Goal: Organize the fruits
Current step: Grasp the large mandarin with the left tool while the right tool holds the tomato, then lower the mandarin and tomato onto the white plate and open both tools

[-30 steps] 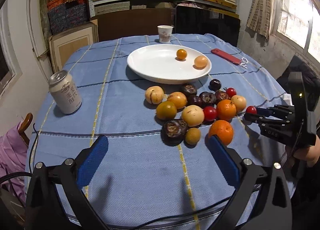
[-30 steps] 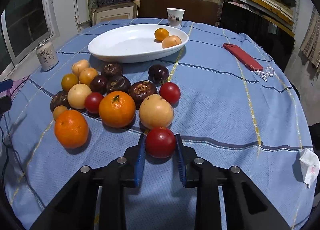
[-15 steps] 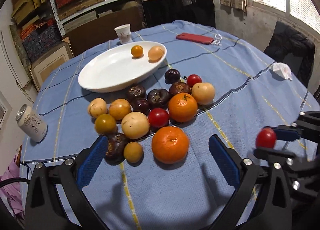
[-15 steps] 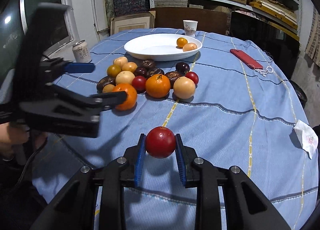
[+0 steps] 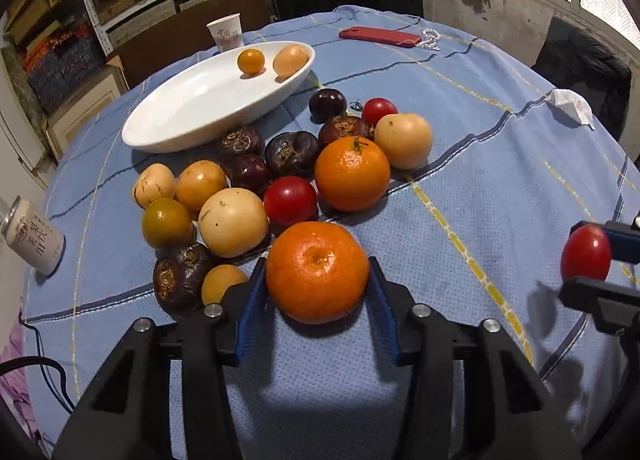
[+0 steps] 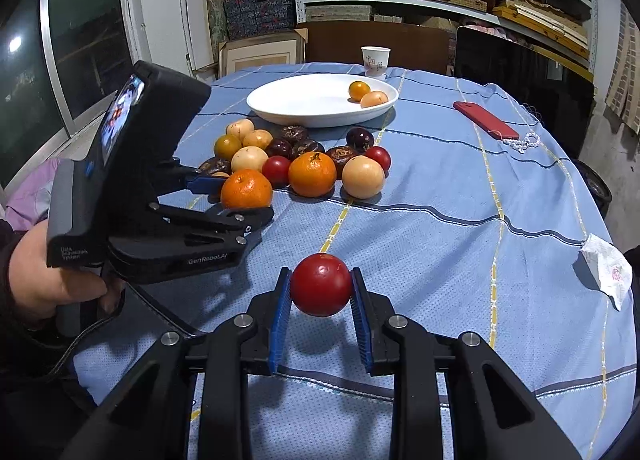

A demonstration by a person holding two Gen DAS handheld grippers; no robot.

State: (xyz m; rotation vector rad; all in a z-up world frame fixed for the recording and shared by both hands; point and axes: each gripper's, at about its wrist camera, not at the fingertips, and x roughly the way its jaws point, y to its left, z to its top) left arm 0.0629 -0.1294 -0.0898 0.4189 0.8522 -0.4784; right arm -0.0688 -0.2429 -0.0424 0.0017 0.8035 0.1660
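A large orange (image 5: pixel 317 271) lies on the blue tablecloth at the near edge of a pile of mixed fruit (image 5: pixel 280 180). My left gripper (image 5: pixel 316 292) has its jaws closing, and the blue pads (image 5: pixel 252 300) touch the orange on both sides. My right gripper (image 6: pixel 321 292) is shut on a red tomato (image 6: pixel 321 284), held clear above the cloth to the right of the pile. A white oval plate (image 5: pixel 172 128) behind the pile holds a small orange fruit (image 5: pixel 251 61) and a tan fruit (image 5: pixel 291 59).
A drink can (image 5: pixel 34 240) stands at the left edge. A paper cup (image 5: pixel 226 32) is behind the plate, a red phone (image 5: pixel 380 36) with a bead chain at the far right, and a crumpled tissue (image 5: pixel 570 106) near the right edge. Shelves and a dark chair lie beyond.
My left gripper moved forward and down to the near orange, and its wide jaws narrowed onto it. My right gripper lifted the tomato off the cloth and drew back from the pile.
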